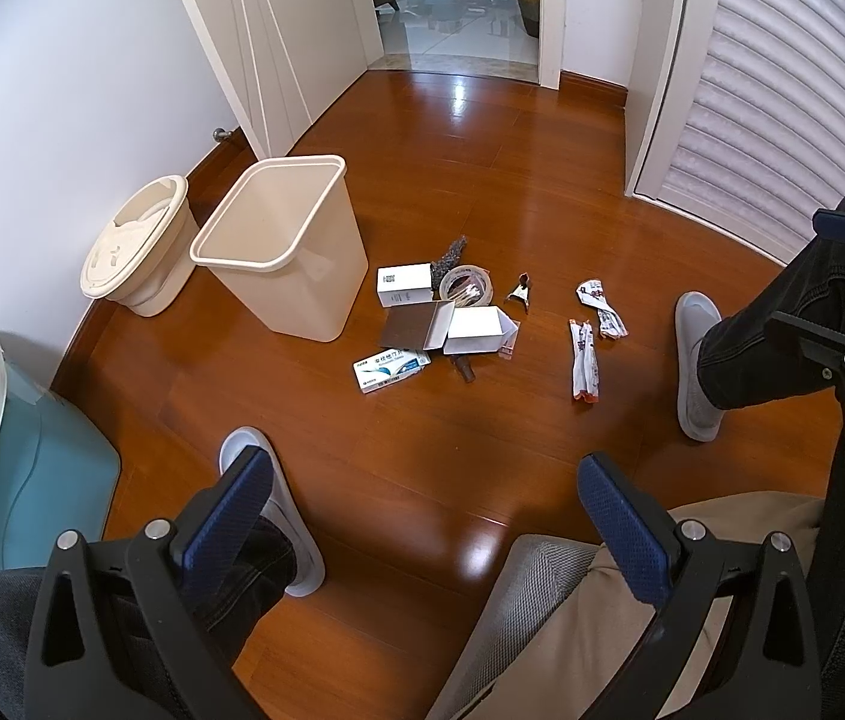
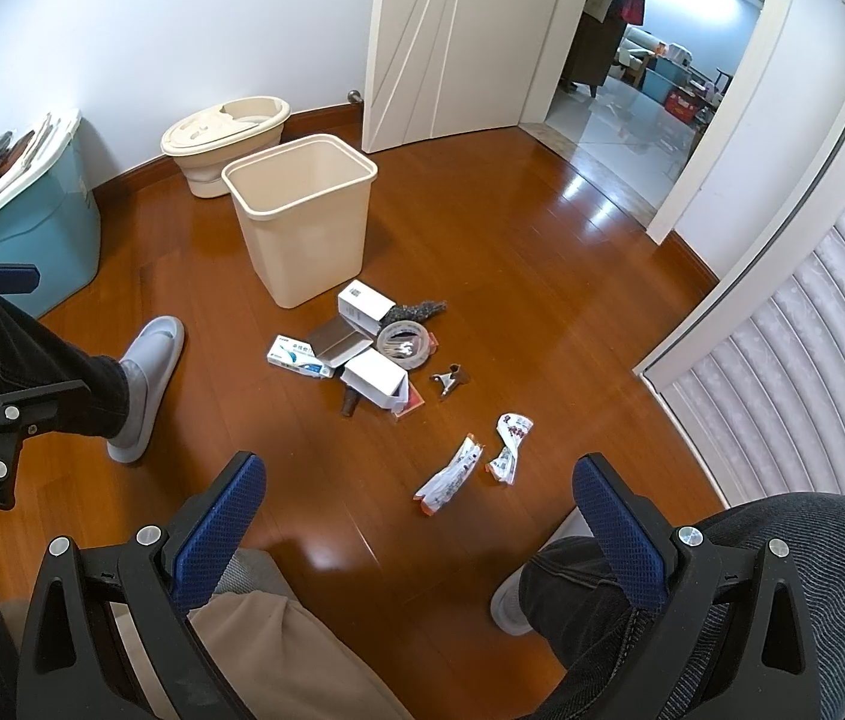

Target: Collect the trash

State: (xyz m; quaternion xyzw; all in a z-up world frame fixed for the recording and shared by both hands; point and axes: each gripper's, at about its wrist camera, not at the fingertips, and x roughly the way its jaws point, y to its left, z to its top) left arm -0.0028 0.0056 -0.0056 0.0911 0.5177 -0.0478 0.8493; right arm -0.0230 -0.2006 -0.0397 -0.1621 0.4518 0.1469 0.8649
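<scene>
An empty cream waste bin [image 1: 284,240] [image 2: 301,216] stands on the wood floor. Beside it lies a pile of trash: white boxes [image 1: 403,284] [image 2: 365,302], a tape roll [image 1: 466,287] [image 2: 405,343], a blue-and-white box [image 1: 389,369] [image 2: 297,359], a brown card [image 1: 412,327], and a small dark clip [image 1: 519,295] [image 2: 451,383]. Crumpled wrappers [image 1: 585,363] [image 2: 449,474] lie apart to the right. My left gripper [image 1: 422,516] and right gripper [image 2: 416,516] are both open, empty, held high above the floor, well short of the trash.
A round cream lidded bucket [image 1: 134,246] [image 2: 224,132] stands behind the bin. A teal storage box [image 1: 44,474] [image 2: 38,228] is at the left wall. The person's legs and grey slippers [image 1: 695,360] [image 2: 143,384] flank the trash. An open door [image 2: 452,42] and a louvered door [image 1: 770,90] bound the room.
</scene>
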